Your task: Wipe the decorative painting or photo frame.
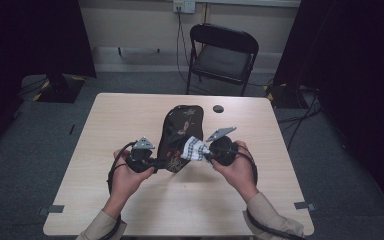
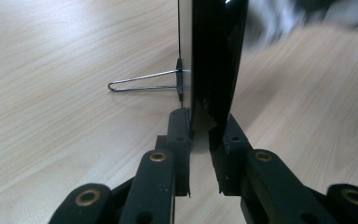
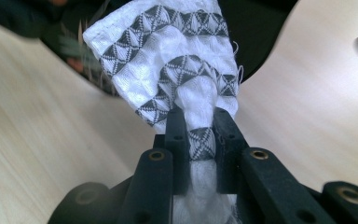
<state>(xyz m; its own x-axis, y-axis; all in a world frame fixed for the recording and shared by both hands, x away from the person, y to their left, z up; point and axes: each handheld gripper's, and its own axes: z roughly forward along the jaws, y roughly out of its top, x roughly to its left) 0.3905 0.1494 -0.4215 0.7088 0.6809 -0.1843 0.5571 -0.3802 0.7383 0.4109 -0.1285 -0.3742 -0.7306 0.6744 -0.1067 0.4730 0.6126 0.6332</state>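
A black pouch (image 1: pixel 180 131) with a faint printed pattern stands tilted up off the middle of the table. My left gripper (image 1: pixel 156 162) is shut on its lower left edge; up close its pads clamp the glossy black edge (image 2: pixel 216 60), and a thin wire loop (image 2: pixel 142 83) sticks out sideways from it. My right gripper (image 1: pixel 206 152) is shut on a white cloth (image 1: pixel 194 148) with a grey diamond pattern, at the pouch's right side. The cloth (image 3: pixel 168 60) bunches between my right gripper's (image 3: pixel 201 126) pads and fans out toward the dark pouch (image 3: pixel 256 37) behind it.
The light wooden table (image 1: pixel 130 120) has a round cable hole (image 1: pixel 218 108) near its far edge, just right of the pouch. A black folding chair (image 1: pixel 222 55) stands beyond the table. Dark curtains hang at both sides of the room.
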